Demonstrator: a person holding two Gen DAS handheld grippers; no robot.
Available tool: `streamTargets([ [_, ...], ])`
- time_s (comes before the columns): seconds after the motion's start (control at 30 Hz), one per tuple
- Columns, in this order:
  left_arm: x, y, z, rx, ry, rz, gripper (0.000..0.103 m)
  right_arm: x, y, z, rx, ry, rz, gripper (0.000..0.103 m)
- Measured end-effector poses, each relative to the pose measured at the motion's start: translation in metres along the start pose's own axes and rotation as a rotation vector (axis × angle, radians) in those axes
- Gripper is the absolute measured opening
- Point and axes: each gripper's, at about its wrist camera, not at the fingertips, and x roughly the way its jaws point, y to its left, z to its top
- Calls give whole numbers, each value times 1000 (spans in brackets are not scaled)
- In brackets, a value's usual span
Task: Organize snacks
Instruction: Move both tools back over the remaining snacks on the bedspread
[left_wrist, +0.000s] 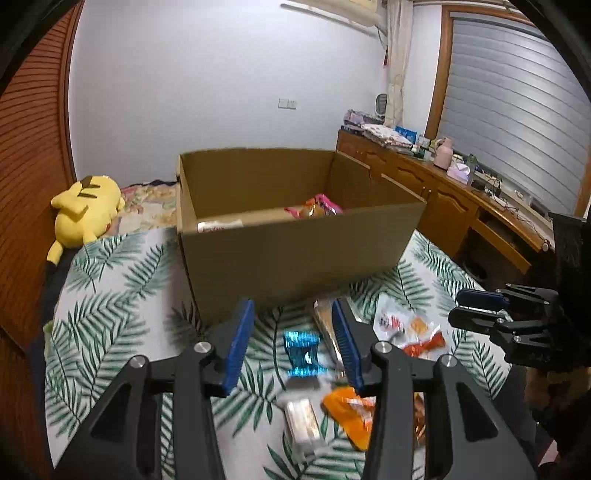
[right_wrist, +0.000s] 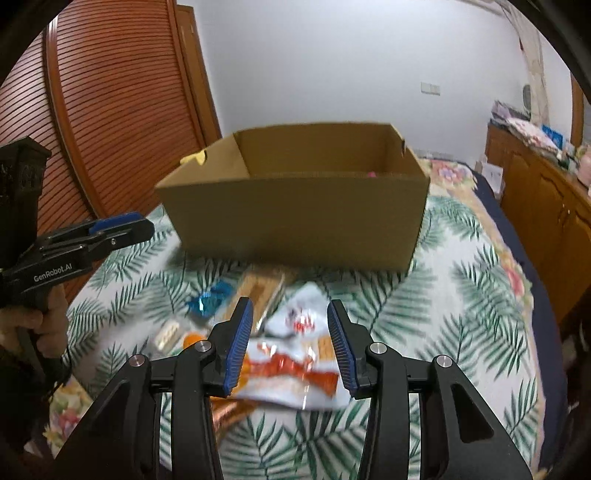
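Both claws are hanging apart and empty: left claw (left_wrist: 293, 345) over the shiny blue foil-wrapped candy (left_wrist: 303, 353), right claw (right_wrist: 290, 345) over the white crinkly plastic snack packet (right_wrist: 295, 354). Slippery wrappers on the soft leaf-print bed cover (right_wrist: 461, 314) are risking a squirm-out before the open brown cardboard box (right_wrist: 295, 225).

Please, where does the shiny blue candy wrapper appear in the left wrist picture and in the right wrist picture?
Left wrist view: blue candy wrapper lies low and central, between the open left gripper fingers.
Right wrist view: it lies left of centre, on the leaf-print cover.
Shared landmark: the cardboard box stands behind it in both.
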Motion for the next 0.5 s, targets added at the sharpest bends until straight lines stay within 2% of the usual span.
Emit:
streamTargets([
  [0.23, 2, -5, -24, -15, 55, 7, 48, -7, -3, -24, 35, 20, -2, 47],
  [0.5, 17, -9, -52, -20, 152, 19, 48, -4, -5, -43, 57, 50, -3, 48],
])
